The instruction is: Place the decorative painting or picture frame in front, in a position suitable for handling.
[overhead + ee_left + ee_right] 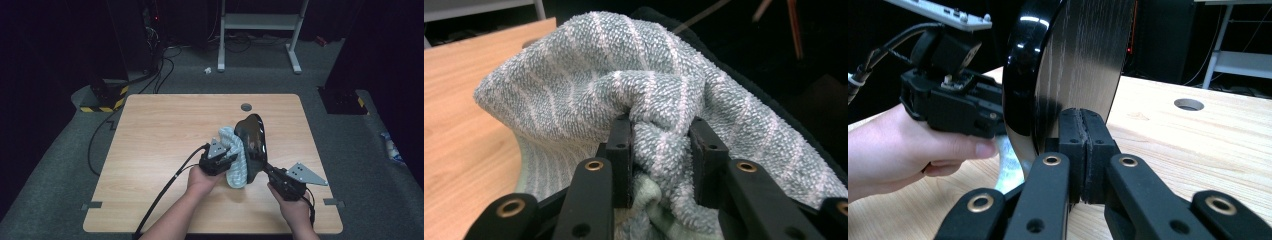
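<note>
Right tool pinches the black plate by its rim, held upright. Left tool clamps the towel against it. Hard wiping could twist the plate out of that thin edge grip onto the worktop.

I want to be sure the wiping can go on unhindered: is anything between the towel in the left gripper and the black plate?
Nothing visible. The left gripper is clamped on the striped towel, which lies directly against the black plate. The right gripper holds the plate on edge by its rim.

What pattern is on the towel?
Grey-green towel with thin pale stripes; clearest in the left gripper view.
</note>
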The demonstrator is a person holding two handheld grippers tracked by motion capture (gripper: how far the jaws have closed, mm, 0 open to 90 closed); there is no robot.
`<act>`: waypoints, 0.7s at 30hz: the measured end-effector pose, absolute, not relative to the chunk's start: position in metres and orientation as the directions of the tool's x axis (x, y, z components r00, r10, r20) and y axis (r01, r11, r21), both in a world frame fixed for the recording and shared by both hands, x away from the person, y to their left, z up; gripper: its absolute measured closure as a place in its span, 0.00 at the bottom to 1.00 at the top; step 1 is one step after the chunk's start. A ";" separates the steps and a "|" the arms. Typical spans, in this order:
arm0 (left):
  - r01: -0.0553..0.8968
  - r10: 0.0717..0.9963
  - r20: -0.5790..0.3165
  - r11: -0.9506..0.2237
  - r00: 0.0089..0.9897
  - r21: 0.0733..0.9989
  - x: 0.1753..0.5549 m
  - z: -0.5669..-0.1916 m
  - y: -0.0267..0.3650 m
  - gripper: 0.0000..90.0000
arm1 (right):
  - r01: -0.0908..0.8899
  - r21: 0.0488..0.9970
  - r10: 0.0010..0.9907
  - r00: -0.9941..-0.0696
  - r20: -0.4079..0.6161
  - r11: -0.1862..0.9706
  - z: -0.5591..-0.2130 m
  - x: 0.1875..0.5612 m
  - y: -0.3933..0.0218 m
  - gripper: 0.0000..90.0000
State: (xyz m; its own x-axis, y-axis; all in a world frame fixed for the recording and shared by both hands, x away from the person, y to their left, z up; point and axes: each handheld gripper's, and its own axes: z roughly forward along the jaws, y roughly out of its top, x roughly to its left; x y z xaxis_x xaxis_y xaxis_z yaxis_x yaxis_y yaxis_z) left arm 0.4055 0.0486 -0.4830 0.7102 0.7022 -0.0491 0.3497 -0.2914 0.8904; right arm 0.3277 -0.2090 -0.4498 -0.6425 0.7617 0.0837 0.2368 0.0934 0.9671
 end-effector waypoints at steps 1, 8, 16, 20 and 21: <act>0.352 0.703 -0.051 -0.291 0.710 0.889 0.405 -0.485 0.048 0.76 | 0.237 0.967 0.762 -0.642 0.084 0.094 -0.450 0.328 -0.209 0.98; 0.360 0.701 -0.048 -0.305 0.711 0.882 0.396 -0.493 0.053 0.75 | 0.236 0.968 0.769 -0.634 0.086 0.087 -0.449 0.327 -0.212 0.96; 0.356 0.707 -0.048 -0.295 0.706 0.887 0.379 -0.498 0.071 0.75 | 0.210 0.977 0.794 -0.600 0.100 0.035 -0.435 0.319 -0.225 0.86; 0.349 0.714 -0.042 -0.289 0.699 0.892 0.368 -0.498 0.086 0.75 | 0.189 0.982 0.799 -0.589 0.121 -0.009 -0.424 0.314 -0.234 0.80; 0.348 0.716 -0.045 -0.283 0.697 0.894 0.365 -0.497 0.089 0.75 | 0.183 0.983 0.797 -0.590 0.126 -0.020 -0.421 0.312 -0.235 0.78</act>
